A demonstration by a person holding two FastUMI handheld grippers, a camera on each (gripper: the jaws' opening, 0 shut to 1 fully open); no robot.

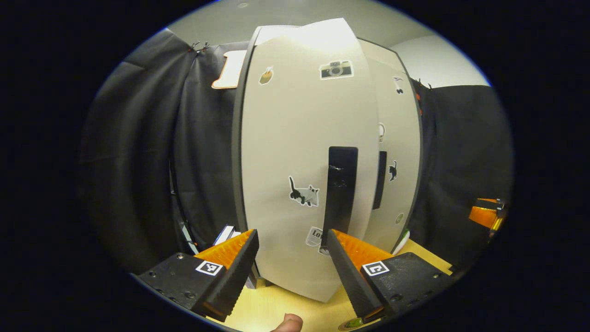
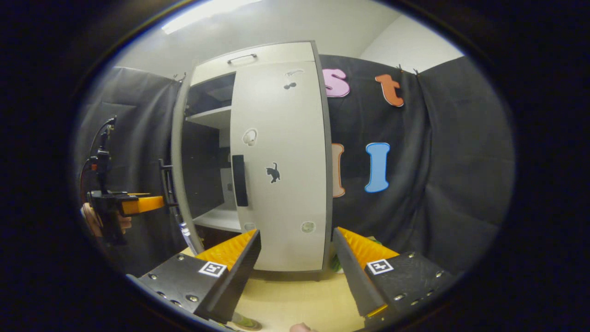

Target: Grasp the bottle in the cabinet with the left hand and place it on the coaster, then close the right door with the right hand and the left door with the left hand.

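The white cabinet's left door, covered in stickers, stands ajar right in front of my left gripper, which is open and empty just short of the door's black handle. The right door lies flat against the cabinet front, facing my open, empty right gripper. In the right gripper view the left door shows edge-on, with shelves behind it and the left gripper at its outer face. A green and white thing sits low by the cabinet's right corner; I cannot tell if it is the bottle.
The cabinet stands on a light wooden table with black cloth on both sides. A hand holds the left gripper at the far left. The right gripper shows at the right edge. A fingertip pokes in at the bottom.
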